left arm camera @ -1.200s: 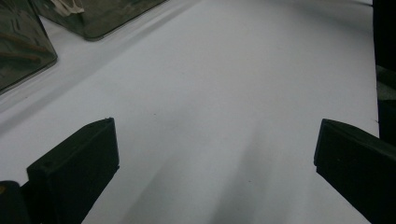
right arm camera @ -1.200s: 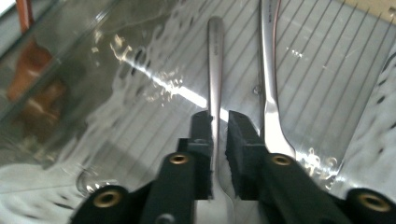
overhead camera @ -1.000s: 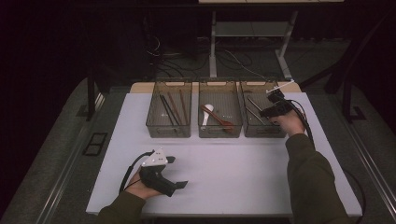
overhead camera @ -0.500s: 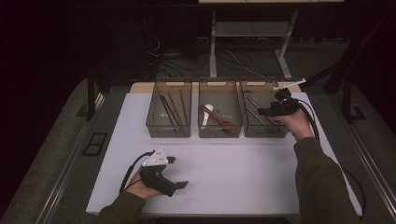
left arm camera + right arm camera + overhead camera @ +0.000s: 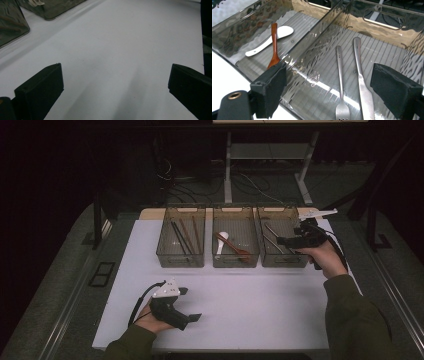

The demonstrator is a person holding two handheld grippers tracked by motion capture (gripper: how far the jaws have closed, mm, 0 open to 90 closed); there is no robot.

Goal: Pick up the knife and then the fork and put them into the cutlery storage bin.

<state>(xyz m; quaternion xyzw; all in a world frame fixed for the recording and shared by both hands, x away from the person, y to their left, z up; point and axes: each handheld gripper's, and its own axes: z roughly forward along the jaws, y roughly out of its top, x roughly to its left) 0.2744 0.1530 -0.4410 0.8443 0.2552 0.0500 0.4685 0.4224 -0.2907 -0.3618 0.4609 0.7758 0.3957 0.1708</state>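
Lifted clear of the smoked-plastic right bin (image 5: 283, 260), the right gripper (image 5: 329, 92) has just spread, empty, above the steel fork (image 5: 340, 82) and steel knife (image 5: 362, 82); the left gripper (image 5: 115, 92) rests spread, empty.

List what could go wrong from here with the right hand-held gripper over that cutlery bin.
1. The right hand-held gripper, whose jaws have just been opening with nothing between them, hangs above the right bin's near wall; pulling back low might clip and shift the bin.
2. The fork and knife lie close together, so a regrasp could catch both.
3. The trailing cable may snag.
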